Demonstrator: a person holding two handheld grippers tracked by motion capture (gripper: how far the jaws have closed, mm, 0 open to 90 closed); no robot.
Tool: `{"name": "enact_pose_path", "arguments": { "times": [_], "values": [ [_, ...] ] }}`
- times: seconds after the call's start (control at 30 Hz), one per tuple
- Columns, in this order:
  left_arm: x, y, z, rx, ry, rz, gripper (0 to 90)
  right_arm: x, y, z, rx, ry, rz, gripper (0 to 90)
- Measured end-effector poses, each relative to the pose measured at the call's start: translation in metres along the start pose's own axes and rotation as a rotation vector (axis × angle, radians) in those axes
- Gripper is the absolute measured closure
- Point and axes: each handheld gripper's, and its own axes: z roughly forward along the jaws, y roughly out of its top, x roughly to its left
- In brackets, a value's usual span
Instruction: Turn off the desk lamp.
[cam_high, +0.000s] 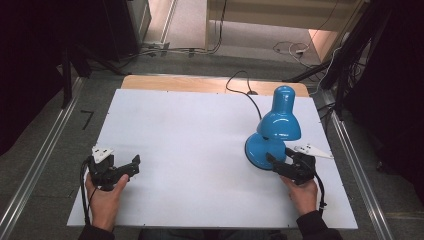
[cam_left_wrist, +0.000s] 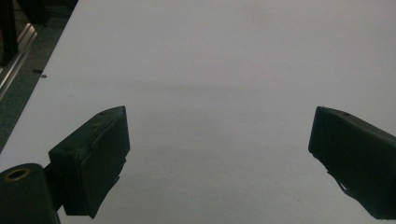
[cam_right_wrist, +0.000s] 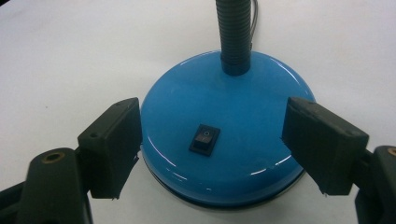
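High view: the blue desk lamp (cam_high: 274, 135) stands at three o'clock on the white worktop (cam_high: 190, 145), the right gripper (cam_high: 280, 165) nosing at its base from five o'clock. The left gripper (cam_high: 125, 169) waits at eight o'clock.

Left gripper view: jaws spread wide, holding nothing, bare worktop ahead.

Right gripper view: jaws wide apart, flanking the lamp base (cam_right_wrist: 224, 135) without gripping. The rocker switch (cam_right_wrist: 205, 138) sits dead centre; pressing it looks the likely next move, needing one jaw tip lowered precisely.

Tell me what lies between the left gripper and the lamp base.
Nothing: the high view shows bare white tabletop between the left gripper and the blue lamp base.
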Motion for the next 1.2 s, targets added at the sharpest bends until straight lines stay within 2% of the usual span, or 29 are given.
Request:
{"name": "enact_pose_path", "arguments": {
  "times": [0.47, 0.73, 0.97, 1.2],
  "values": [
    [0.0, 0.0, 0.0, 0.001, 0.002, -0.004, 5.8, -0.005, -0.002, -0.003, 0.009, -0.012, -0.009, 19.2],
    [0.001, 0.0, 0.0, 0.001, 0.002, -0.006, 5.8, -0.007, -0.004, -0.004, 0.004, -0.039, -0.005, 19.2],
    [0.001, 0.0, 0.0, 0.002, 0.001, -0.008, 5.8, -0.013, -0.005, -0.006, 0.0, -0.051, 0.006, 19.1],
    [0.001, -0.001, -0.001, 0.004, 0.0, -0.008, 5.8, -0.019, -0.01, -0.01, -0.001, -0.066, -0.004, 19.0]
  ]
}}
